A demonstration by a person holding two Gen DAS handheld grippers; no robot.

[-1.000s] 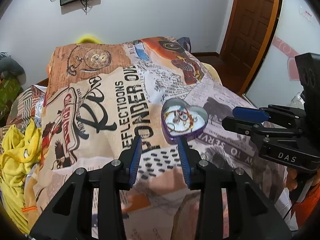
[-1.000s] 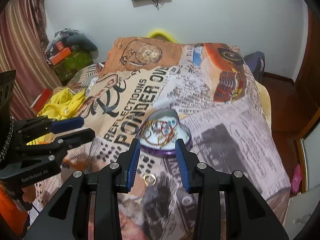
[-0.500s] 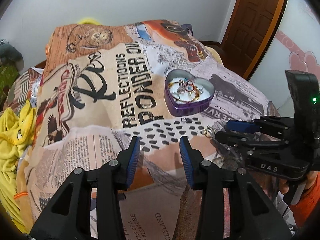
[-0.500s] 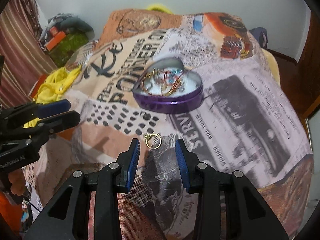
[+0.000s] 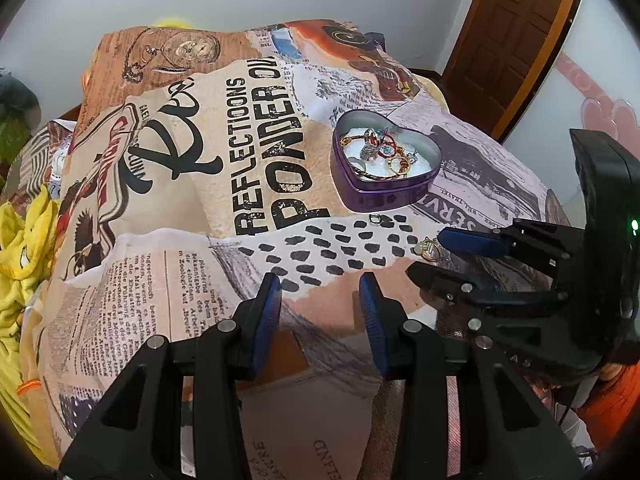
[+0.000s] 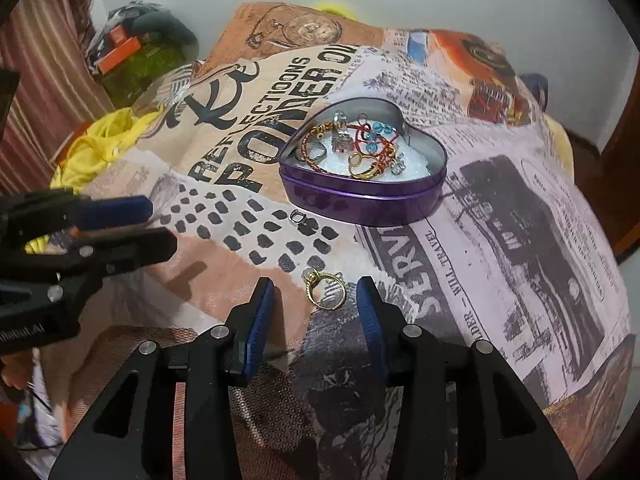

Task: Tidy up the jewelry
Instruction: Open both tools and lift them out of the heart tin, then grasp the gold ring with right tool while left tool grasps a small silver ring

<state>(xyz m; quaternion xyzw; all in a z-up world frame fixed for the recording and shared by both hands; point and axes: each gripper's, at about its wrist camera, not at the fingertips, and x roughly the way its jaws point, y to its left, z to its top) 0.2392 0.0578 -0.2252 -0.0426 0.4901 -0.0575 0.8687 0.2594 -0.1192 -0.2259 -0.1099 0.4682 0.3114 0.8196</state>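
Two rings lie loose on your printed bedspread. The gold ring sits at twelve o'clock between your right gripper fingers, whose jaws are opening, untouched. The small silver ring rests just at seven o'clock of the purple heart tin. Your left gripper hangs parted, empty.
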